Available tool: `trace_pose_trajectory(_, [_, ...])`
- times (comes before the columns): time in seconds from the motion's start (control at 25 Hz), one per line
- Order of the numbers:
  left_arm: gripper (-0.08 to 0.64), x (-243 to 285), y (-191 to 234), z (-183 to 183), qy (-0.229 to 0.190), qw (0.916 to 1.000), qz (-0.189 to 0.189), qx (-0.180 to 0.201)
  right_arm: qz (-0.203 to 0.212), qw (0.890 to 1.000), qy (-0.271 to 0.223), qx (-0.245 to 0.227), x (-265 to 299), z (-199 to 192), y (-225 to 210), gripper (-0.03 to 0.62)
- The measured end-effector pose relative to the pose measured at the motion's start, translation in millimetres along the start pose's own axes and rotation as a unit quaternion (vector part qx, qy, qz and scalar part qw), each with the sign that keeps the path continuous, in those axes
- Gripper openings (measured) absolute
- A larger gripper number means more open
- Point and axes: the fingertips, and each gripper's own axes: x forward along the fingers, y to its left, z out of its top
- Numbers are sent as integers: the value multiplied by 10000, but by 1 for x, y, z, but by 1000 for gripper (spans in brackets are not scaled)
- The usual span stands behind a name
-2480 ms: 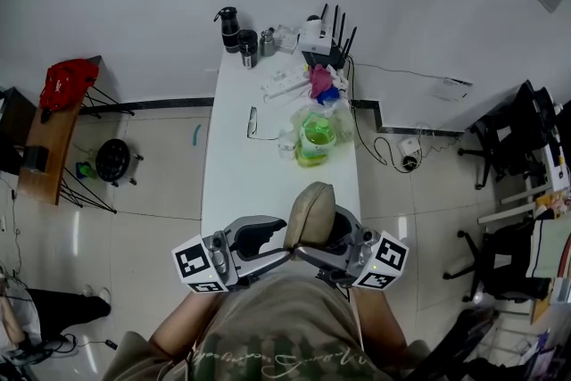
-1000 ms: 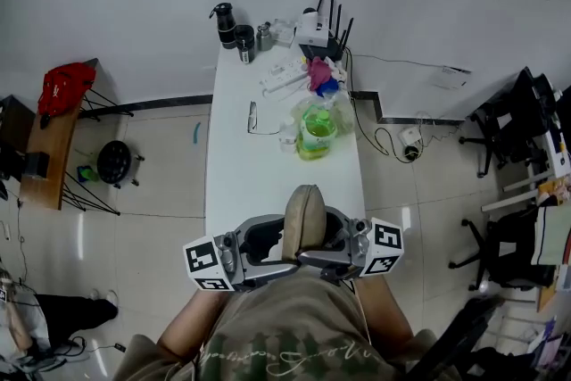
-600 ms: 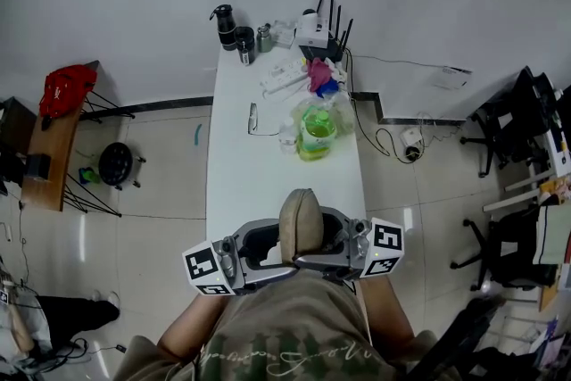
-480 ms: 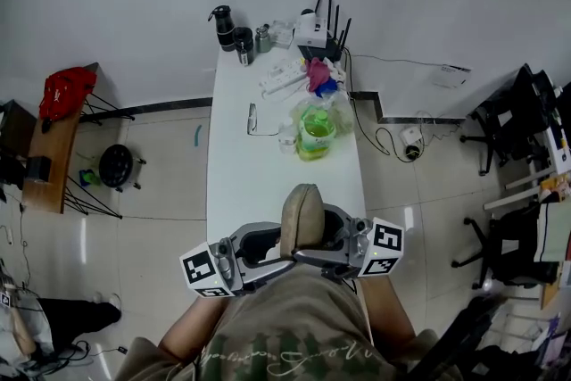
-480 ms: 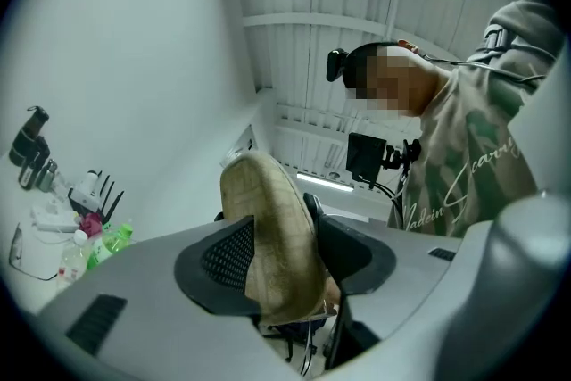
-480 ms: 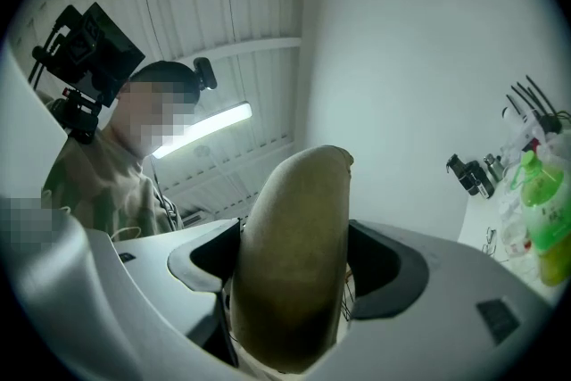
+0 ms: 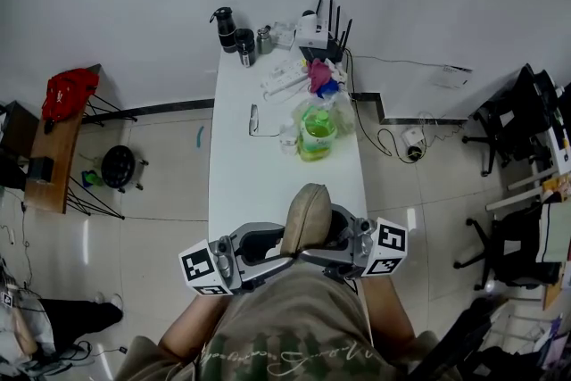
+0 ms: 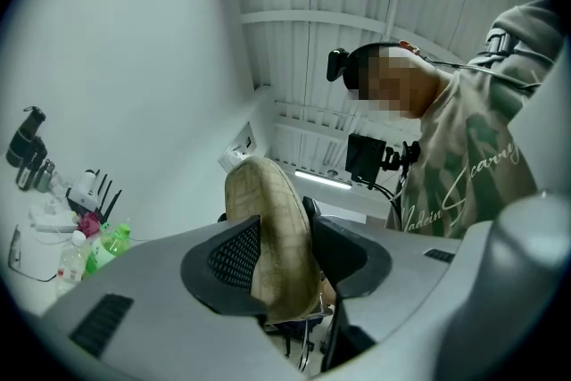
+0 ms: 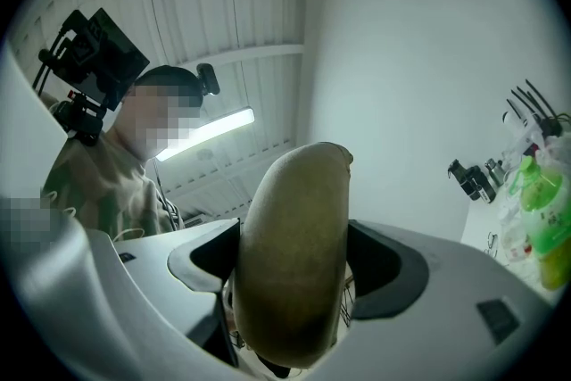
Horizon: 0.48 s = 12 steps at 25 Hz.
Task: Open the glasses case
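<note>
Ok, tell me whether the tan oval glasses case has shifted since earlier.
No: the glasses case still stands over the white table's near end, as before.

A long white surface (image 7: 268, 192) carries a black flask (image 7: 224, 20), a dark tumbler (image 7: 244, 45), a small metal cup (image 7: 265, 40) and a router (image 7: 319, 31) at its far end. Nearer lie a power strip (image 7: 284, 79), a pink cloth (image 7: 320, 74), a green bottle (image 7: 316, 131) and a pair of glasses (image 7: 254, 120).
</note>
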Motion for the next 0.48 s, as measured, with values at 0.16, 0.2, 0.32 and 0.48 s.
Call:
trace_pose_trajectory(0.16, [184,-2,4,3,-40,10000,44,-13,-86,9999,-7,74,0,2,-3,351])
trace_pose_trajectory(0.2, [184,-2,4,5,-48,10000,60,31,-113,9999,9,72,0,2,-4,351])
trace_pose_trajectory(0.32, [169,-4,5,10,-82,9998,103,134,-171,9998,44,88,-3,3,-5,351])
trace_pose_trajectory(0.48, [168,-3,2,10,90,9983,257,515,-294,9994,181,99,-1,0,-6,351])
